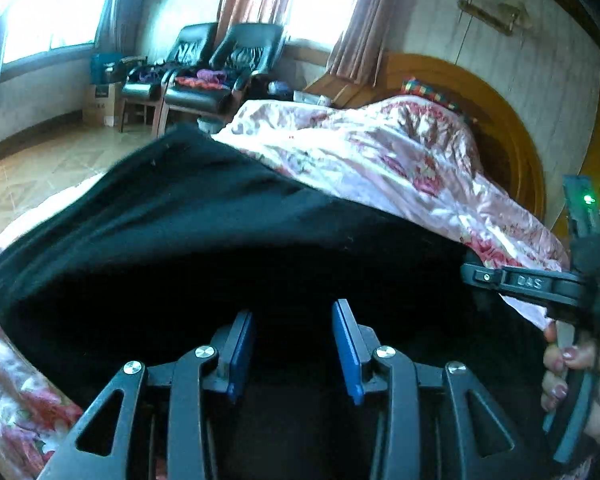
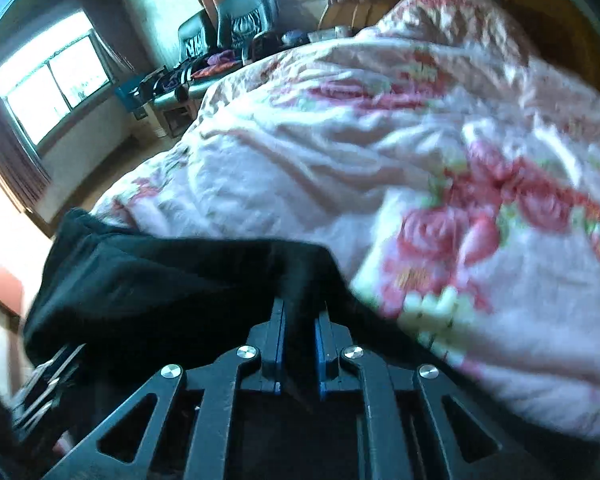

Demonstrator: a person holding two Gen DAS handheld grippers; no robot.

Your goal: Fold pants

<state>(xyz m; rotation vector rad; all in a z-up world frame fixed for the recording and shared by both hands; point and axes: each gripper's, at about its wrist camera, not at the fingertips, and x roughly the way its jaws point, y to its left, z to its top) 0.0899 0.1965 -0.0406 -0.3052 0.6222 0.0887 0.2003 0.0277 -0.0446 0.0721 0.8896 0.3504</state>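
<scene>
Bedroom, floral quilt (image 2: 440, 152) across the bed, black pants (image 1: 204, 240) heaped on it mid-fold.

Pants filled the lower centre of the left wrist view and the lower left of the right wrist view, lying on the quilt with two chairs (image 1: 216, 64) and bright windows in the upper left behind. Left gripper (image 1: 294, 344) stood partly open over the dark cloth, its blue pads apart, with nothing visibly pinched between them. Right gripper (image 2: 300, 344) was clamped on a raised ridge of pants fabric at lower centre; its body also showed at the right edge of the left view, held by a hand (image 1: 572, 380). The step looked like gathering an edge for a fold. Next, the left likely needed its own hold on the cloth so both could carry the edge over evenly.
</scene>
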